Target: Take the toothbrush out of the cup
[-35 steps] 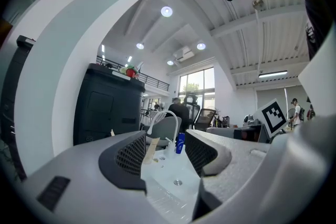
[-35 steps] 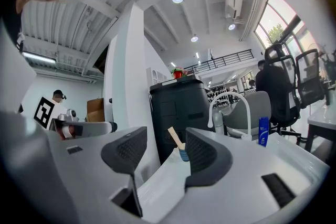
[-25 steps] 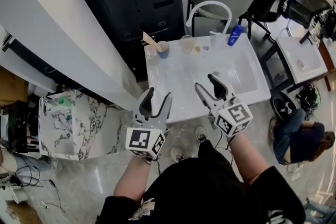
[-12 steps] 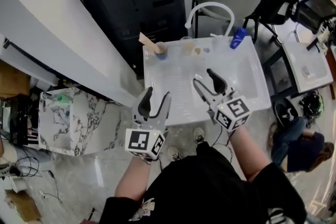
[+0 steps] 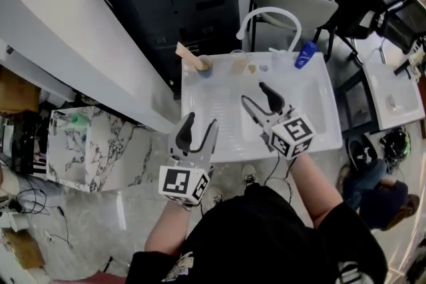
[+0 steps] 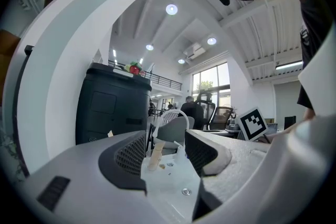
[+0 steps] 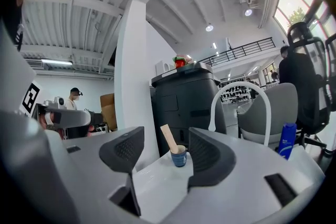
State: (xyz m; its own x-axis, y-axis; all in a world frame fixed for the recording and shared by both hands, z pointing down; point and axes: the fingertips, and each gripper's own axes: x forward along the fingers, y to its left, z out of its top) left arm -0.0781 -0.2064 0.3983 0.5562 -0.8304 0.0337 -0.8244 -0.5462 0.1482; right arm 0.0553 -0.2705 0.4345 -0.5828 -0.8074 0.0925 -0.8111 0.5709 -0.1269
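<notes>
Toothbrush (image 5: 189, 55) leaning in blue cup (image 5: 205, 65) at the white basin's (image 5: 214, 95) far corner, well apart from both grippers, right gripper (image 5: 255, 93) spread, jaws just opening wider, nothing between them, left gripper (image 5: 201, 120) spread, empty

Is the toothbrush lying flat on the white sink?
No, the toothbrush stands tilted inside the blue cup, which sits on the white sink.
</notes>
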